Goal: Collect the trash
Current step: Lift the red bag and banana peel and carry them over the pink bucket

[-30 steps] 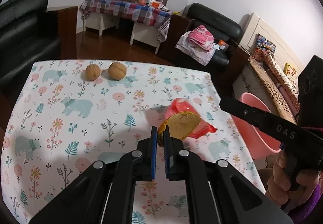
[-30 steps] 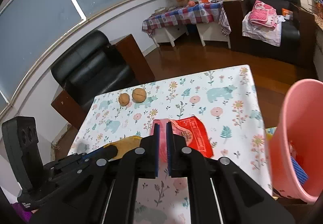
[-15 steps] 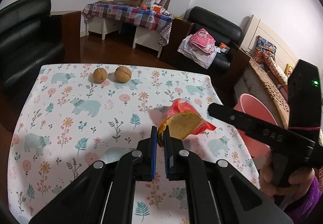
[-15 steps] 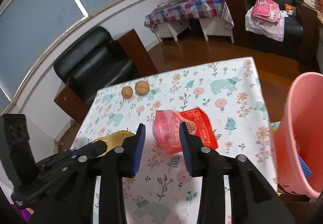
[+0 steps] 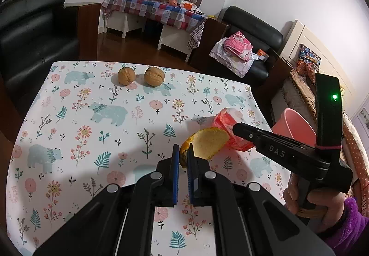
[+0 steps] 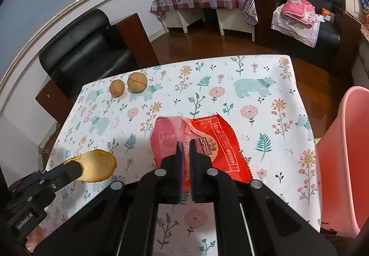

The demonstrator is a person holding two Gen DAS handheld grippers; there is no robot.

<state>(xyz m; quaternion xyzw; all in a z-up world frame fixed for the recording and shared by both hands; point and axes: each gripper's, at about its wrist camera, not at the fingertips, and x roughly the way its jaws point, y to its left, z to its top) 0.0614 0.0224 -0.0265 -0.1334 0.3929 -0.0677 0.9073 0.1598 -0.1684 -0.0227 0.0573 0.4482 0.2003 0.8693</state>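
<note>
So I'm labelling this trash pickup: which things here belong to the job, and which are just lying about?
Job:
- orange peel, held in left gripper
- red wrapper, pinched by right gripper
- pink bin beside the table

Lying about:
- two walnuts at the far edge
- floral tablecloth

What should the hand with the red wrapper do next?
Probably lift the wrapper and carry it right to the pink bin. The right gripper is shut on the wrapper, which lies on the table, and the bin stands just past the table's right edge.
</note>
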